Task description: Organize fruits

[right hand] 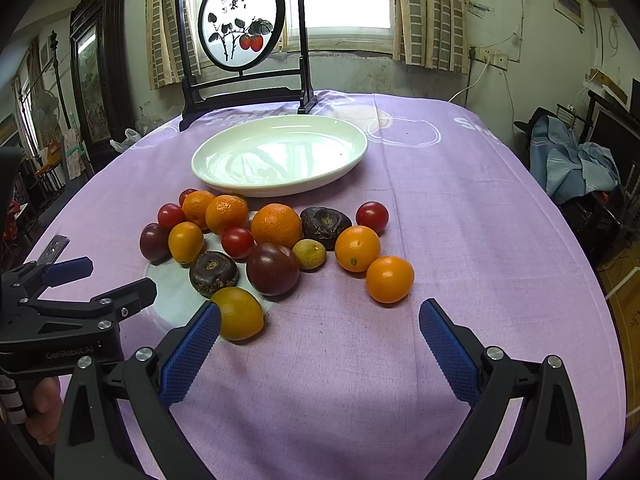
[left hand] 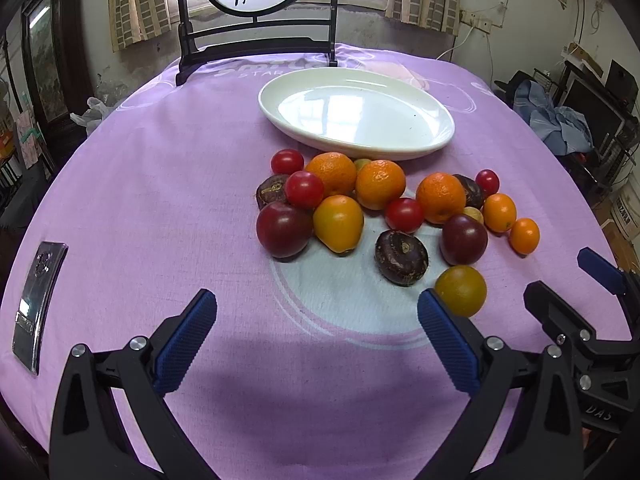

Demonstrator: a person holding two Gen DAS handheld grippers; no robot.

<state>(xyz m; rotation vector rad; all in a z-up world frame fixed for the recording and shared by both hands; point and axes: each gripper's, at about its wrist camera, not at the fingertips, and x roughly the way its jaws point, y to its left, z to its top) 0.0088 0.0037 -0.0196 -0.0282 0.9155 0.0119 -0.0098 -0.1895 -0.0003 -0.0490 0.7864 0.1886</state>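
Both grippers spread wide and gripping nothing: left gripper [left hand: 316, 312] low over the purple tablecloth [left hand: 160, 184], right gripper [right hand: 320, 320] alongside, blue ribbed pads [right hand: 192, 356] facing inward. Nearest the tools, an olive-yellow round tomato [left hand: 461, 290], just beside the left gripper's right pad and apart from the main heap; same fruit sits against the right gripper's left pad in the right wrist view.

Beyond it, the loose pile of fruit on the cloth. Counted from the right wrist view: three bumpy orange mandarins [right hand: 276, 226], three smooth orange kumquat-like fruits [right hand: 357, 249], four small red cherry tomatoes [right hand: 372, 217], two dark purple tomatoes [right hand: 273, 269], two brown wrinkled water chestnuts [right hand: 214, 273], one pale yellow-green small fruit [right hand: 309, 255].

Left wrist view adds a third brown chestnut [left hand: 273, 191] tucked behind the red ones, plus a shiny metal flat object [left hand: 38, 304] lying far left on the cloth. Right wrist view alone shows a hand [right hand: 42, 412] gripping the left tool's handle.

Farther back, the white oval ceramic plate [left hand: 440, 136], bare, pile touching its near rim. Behind that, a black-framed round painted screen [right hand: 240, 20].
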